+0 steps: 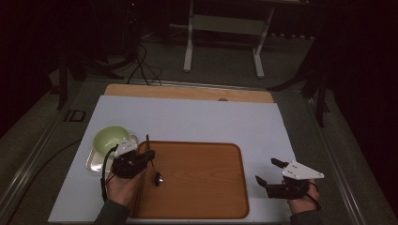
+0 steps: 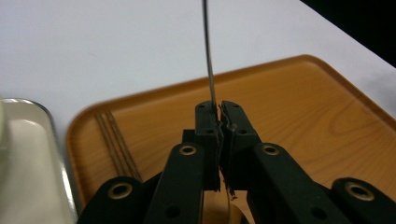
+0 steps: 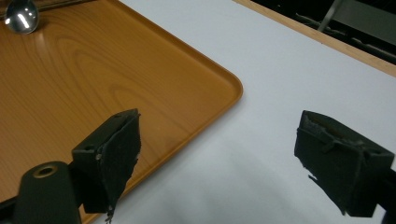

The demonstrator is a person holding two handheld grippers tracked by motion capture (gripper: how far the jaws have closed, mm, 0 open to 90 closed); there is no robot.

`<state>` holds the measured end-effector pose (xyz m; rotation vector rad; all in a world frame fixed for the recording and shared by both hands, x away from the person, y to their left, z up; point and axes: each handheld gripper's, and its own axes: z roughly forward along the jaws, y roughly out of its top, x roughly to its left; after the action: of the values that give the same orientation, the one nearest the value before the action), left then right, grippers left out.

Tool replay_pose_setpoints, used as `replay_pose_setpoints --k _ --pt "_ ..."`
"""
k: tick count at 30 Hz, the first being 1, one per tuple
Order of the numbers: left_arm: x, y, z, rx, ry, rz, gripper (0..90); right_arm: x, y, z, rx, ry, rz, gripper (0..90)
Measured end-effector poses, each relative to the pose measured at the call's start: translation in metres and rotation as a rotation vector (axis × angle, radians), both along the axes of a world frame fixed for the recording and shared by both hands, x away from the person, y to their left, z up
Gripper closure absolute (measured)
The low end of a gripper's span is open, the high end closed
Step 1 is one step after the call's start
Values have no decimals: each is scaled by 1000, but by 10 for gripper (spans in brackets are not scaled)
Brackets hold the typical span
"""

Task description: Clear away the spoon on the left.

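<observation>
Spoon (image 1: 154,169) pinched by handle in your left tool (image 1: 149,157), bowl end low over tray (image 1: 202,187), handle pointing away; right tool (image 1: 267,171) wide, right of tray.

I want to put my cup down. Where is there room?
The wooden tray is bare right of the spoon. The white mat is free behind it. It's crowded at the left: green bowl, chopsticks, left gripper.
</observation>
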<state>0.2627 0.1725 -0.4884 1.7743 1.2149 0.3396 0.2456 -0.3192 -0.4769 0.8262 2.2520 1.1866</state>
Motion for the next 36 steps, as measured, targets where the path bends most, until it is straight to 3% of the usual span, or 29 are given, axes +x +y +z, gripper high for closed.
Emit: replay_pose_setpoints --k 4,8,14,19,25,36 --pt "-1 -2 -6 -23 24 -14 862 0 0 0 -2 0 2 144" --pt "-2 -3 -12 -9 57 -14 849 0 0 0 0 -1 1 144" --pt "-1 0 -20 -51 117 -15 837 -1 0 0 2 0 1 144" --pt "-2 -1 -26 -27 169 -12 827 0 0 0 2 0 2 144" --pt "-3 -9 -31 11 200 -19 817 -1 0 1 2 1 3 144" --pt "1 -12 -34 93 228 12 772 -1 0 1 3 1 4 144"
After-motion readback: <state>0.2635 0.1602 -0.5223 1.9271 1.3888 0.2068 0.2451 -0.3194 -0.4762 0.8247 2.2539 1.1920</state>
